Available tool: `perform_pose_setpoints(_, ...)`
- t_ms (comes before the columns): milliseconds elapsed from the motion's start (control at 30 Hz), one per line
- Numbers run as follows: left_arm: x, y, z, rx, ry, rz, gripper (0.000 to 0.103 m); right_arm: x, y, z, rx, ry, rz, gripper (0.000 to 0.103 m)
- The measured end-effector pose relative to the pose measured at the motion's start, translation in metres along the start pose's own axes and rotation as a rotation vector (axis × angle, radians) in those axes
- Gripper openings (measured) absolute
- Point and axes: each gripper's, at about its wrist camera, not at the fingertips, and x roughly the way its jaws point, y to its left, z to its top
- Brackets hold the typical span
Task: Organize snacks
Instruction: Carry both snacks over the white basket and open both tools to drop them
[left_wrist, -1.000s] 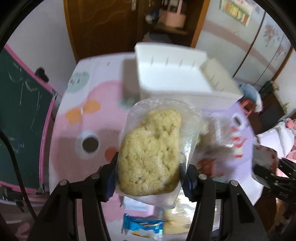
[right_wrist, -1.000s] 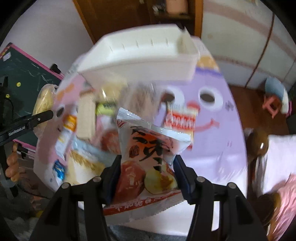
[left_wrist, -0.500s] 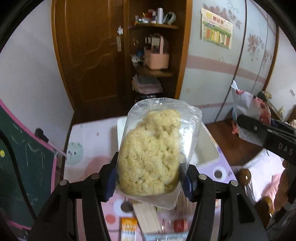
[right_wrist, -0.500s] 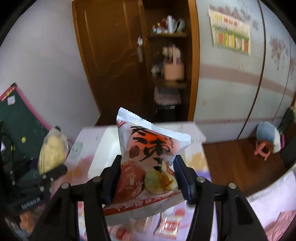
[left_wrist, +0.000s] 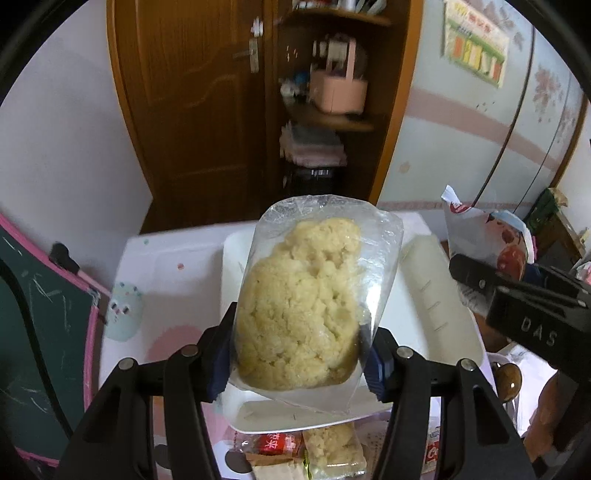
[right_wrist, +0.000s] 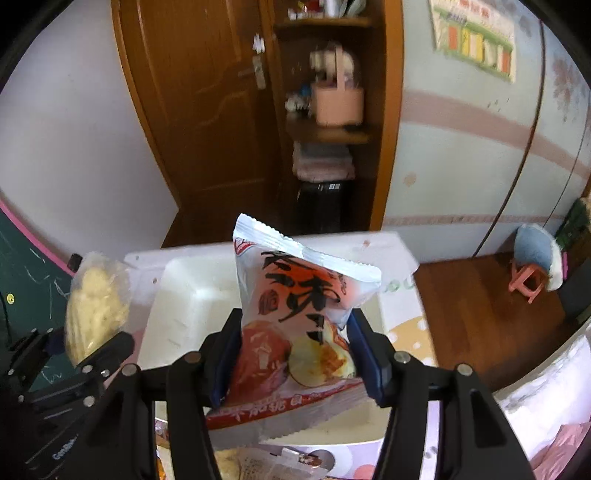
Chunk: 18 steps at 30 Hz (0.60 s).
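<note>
Two grippers, two held snacks, one white bin. Left gripper (left_wrist: 299, 350) clamps one clear bag of yellow crumbly cake (left_wrist: 306, 295), frame centre. Right gripper (right_wrist: 295, 354) clamps one red-printed chip packet (right_wrist: 295, 321), frame centre. White bin (left_wrist: 439, 295) lies behind both. A second ago the bin sat high in frame; it now sits lower, directly under both snacks. At least three loose packets (left_wrist: 306, 450) lie along the bottom edge.

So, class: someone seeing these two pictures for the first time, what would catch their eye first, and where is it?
First, the clear bag of yellow crumbly cake, clamped upright in the left gripper in mid-frame. Next, the red-and-white chip packet gripped the same way in the right gripper. Behind both sits a white bin on the pastel table, with loose snacks at its near edge.
</note>
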Motion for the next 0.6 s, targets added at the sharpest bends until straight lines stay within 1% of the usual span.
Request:
perform_pose_setpoints(67,0.014,0.003,-0.003,-0.008,0.031,-0.010,0.072,0.016,0.000,-0.003,0.009,0.046,0.022,0.058)
perform_pose_setpoints(100,0.015,0.003,-0.007,-0.011,0.040,-0.016,0.088,0.020,0.000,-0.005,0.011,0.061,0.034,0.059)
perform_pose_setpoints(133,0.017,0.003,-0.009,-0.014,0.044,-0.025,0.094,0.022,0.000,-0.007,0.012,0.066,0.039,0.061)
perform_pose_setpoints(167,0.018,0.004,-0.011,-0.018,0.042,-0.030,0.094,0.024,0.000,-0.009,0.011,0.060,0.034,0.064)
perform_pose_setpoints(233,0.020,0.008,-0.014,-0.023,0.045,-0.029,0.094,0.024,0.002,-0.011,0.000,0.040,0.019,0.073)
perform_pose_setpoints(333,0.022,0.012,-0.015,-0.044,0.046,-0.037,0.094,0.018,0.002,-0.015,0.018,0.022,0.026,0.074)
perform_pose_setpoints(467,0.012,0.021,-0.022,-0.078,-0.002,-0.067,0.094,0.009,-0.005,-0.013,0.053,-0.017,0.033,0.074)
perform_pose_setpoints(600,0.003,0.024,-0.023,-0.079,-0.021,-0.074,0.094,0.000,-0.007,-0.011,0.061,-0.052,0.015,0.074)
